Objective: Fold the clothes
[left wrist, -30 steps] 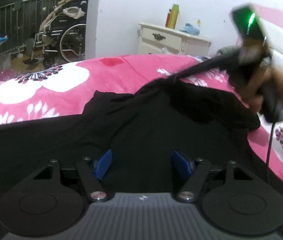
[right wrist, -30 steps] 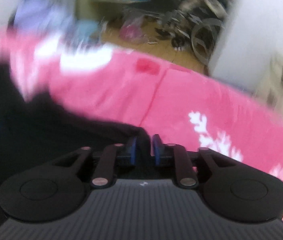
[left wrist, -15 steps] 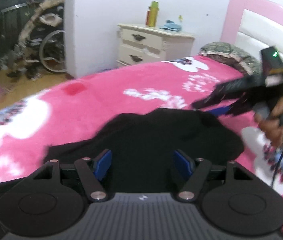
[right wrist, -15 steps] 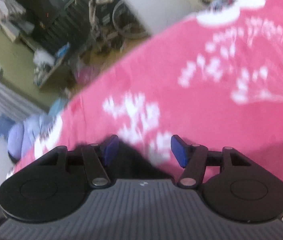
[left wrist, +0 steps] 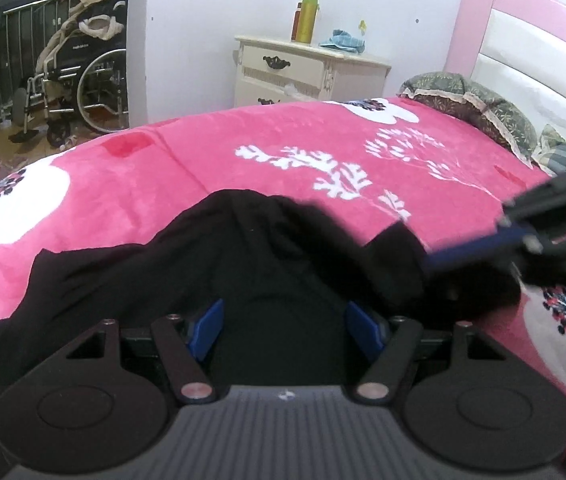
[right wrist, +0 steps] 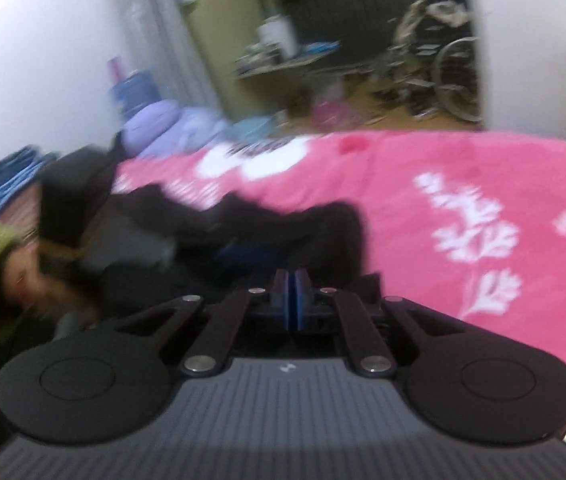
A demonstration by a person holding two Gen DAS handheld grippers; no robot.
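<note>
Right wrist view: right claw (right wrist: 291, 292) at lower centre, pads pressed flat together w/ no cloth visible between them; jaws were spread half a sec ago and have just snapped closed, so prob. empty, grab missed or edge let go. Black garment (right wrist: 283, 232) lies just beyond, bunched mid-frame on pink bed (right wrist: 463, 168). Left wrist view: left claw (left wrist: 285, 326) wide, unchanged, garment under it, not pinched; right claw now low at right edge by cloth's corner; next fold prob. needs a re-grip.

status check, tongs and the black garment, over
Left tongs open over black garment. Right tongs just closed, pads together, at garment's edge; grip unclear. Nothing in the way.
</note>
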